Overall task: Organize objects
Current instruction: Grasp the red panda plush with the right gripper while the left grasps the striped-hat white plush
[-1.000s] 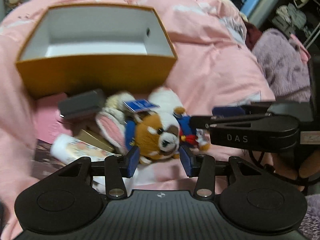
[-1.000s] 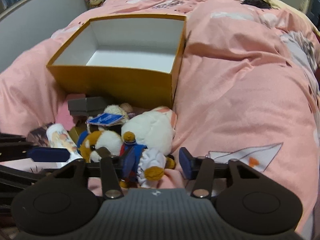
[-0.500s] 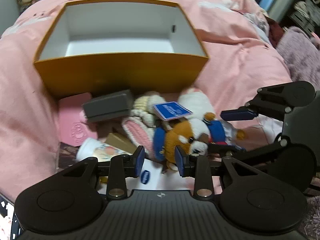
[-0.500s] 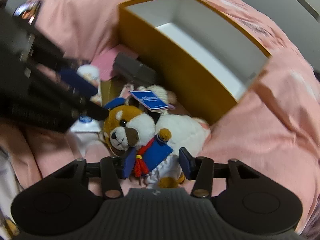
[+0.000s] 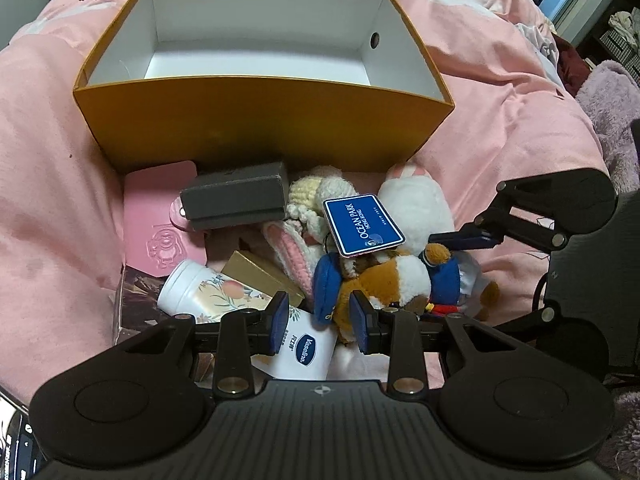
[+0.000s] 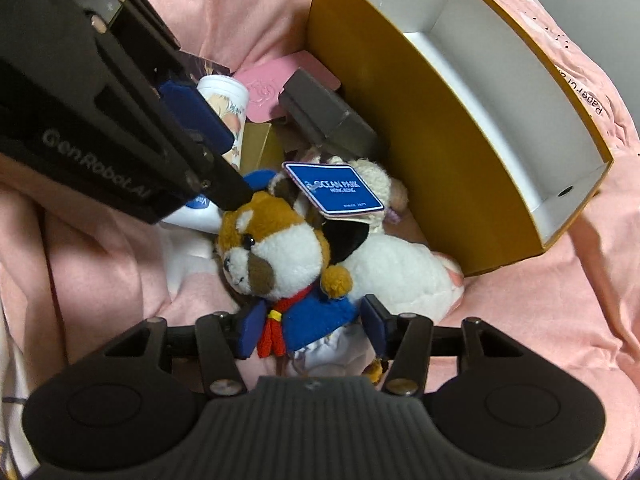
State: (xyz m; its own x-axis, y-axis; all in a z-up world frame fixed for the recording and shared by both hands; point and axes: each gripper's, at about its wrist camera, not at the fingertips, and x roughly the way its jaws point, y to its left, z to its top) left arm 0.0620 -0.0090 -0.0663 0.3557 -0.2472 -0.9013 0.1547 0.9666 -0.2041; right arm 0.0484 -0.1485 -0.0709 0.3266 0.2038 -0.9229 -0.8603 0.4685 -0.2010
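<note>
L tool (image 5: 320, 322) low over the pile on the bed, pointing toward the orange box (image 5: 256, 128). Jaws part-spread, narrow gap; blue cap of the red panda plush (image 5: 384, 280) sits between the pads, right pad against the plush's brown fur, left pad just beside the Vaseline tube (image 5: 304, 354). No firm pinch visible, pads not squeezing.

R tool (image 6: 310, 330) comes in from the opposite side, angled down at the plush (image 6: 280, 256) from its front. Jaws spread wider, straddling the plush's blue jacket and red scarf; pads close to the cloth on both sides, contact uncertain, not clamped.

Plush lies on the pink duvet (image 5: 500, 128) just in front of the box's near wall, head toward L tool. Blue Ocean Park tag (image 5: 362, 226) on its top. White plush (image 5: 416, 208) touching behind it, knitted bunny (image 5: 292, 248) beside. Also in the pile: grey case (image 5: 236, 200) on a pink card (image 5: 160, 216), floral white bottle (image 5: 200, 288), gold box (image 5: 260, 276).

Orange box open, white inside, nothing in it.
</note>
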